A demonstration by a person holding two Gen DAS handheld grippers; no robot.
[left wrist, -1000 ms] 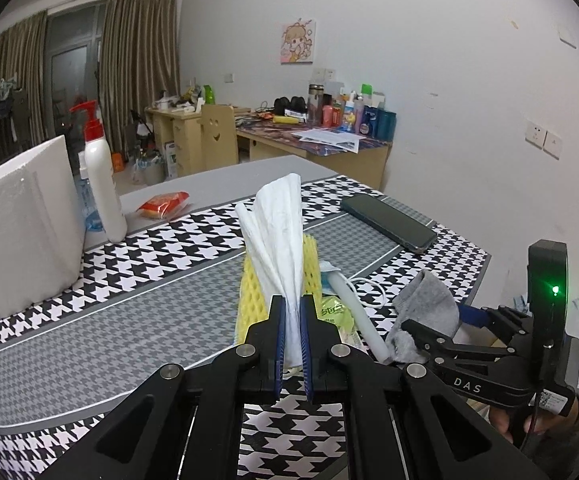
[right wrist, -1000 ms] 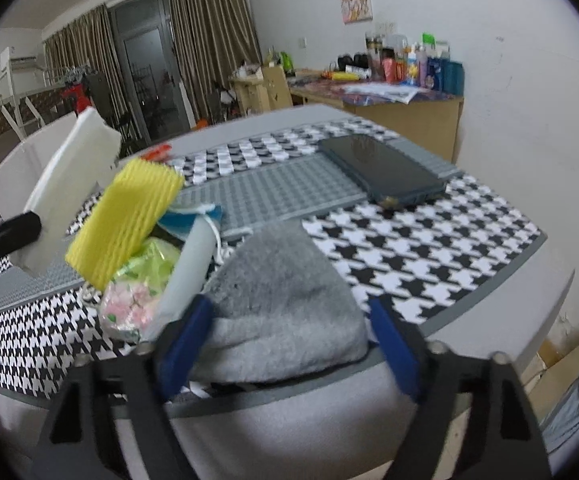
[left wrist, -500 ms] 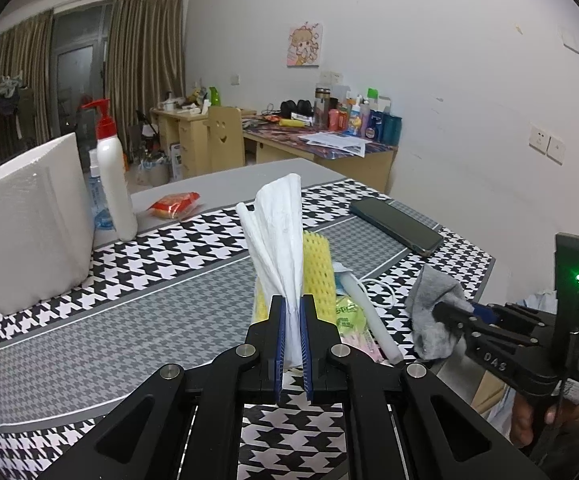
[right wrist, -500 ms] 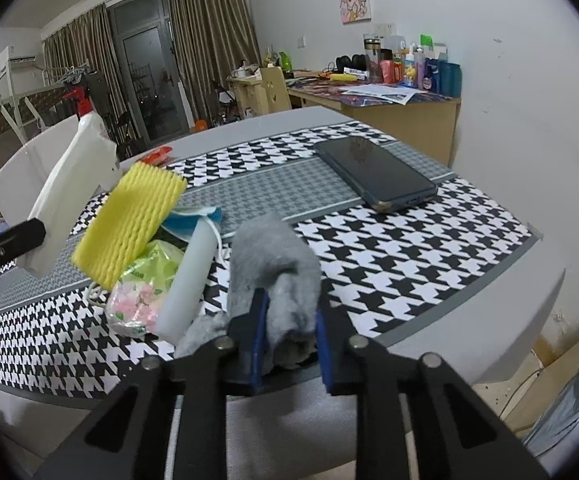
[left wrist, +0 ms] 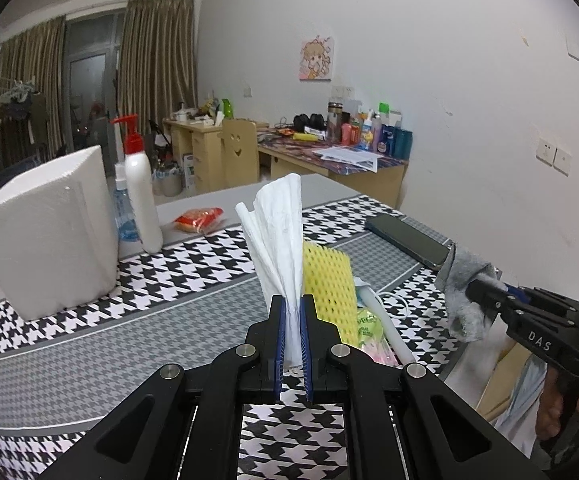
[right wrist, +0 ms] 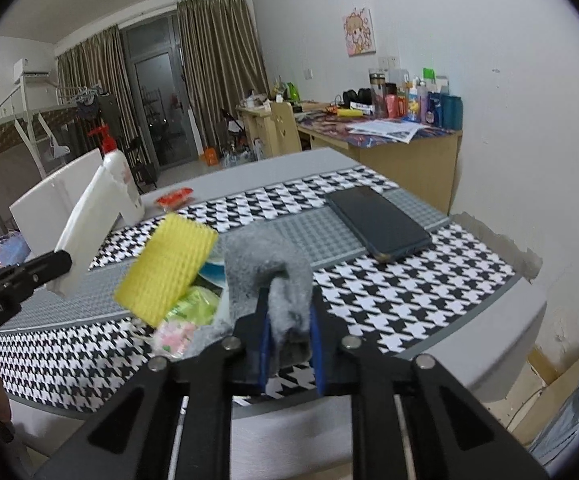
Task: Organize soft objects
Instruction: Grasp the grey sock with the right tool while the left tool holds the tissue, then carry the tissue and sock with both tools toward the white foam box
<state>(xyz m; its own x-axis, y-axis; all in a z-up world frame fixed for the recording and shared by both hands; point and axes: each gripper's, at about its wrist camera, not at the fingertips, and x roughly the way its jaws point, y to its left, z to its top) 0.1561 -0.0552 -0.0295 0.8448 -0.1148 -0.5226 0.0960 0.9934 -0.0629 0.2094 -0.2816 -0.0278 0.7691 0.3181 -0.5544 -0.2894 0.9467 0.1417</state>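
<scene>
Table (left wrist: 89, 344) first: houndstooth cloth, white block (left wrist: 45, 232) at back. Right gripper (right wrist: 289, 344), jaws just closing, grips the grey sock (right wrist: 267, 280) clear of the cloth; lift it gently, avoiding the pile. Left gripper (left wrist: 291, 336) pinches the white tissue (left wrist: 279, 232) upright.

one phone (right wrist: 377, 227), two bottles (left wrist: 139, 196), one yellow foam net (left wrist: 329, 292)
</scene>
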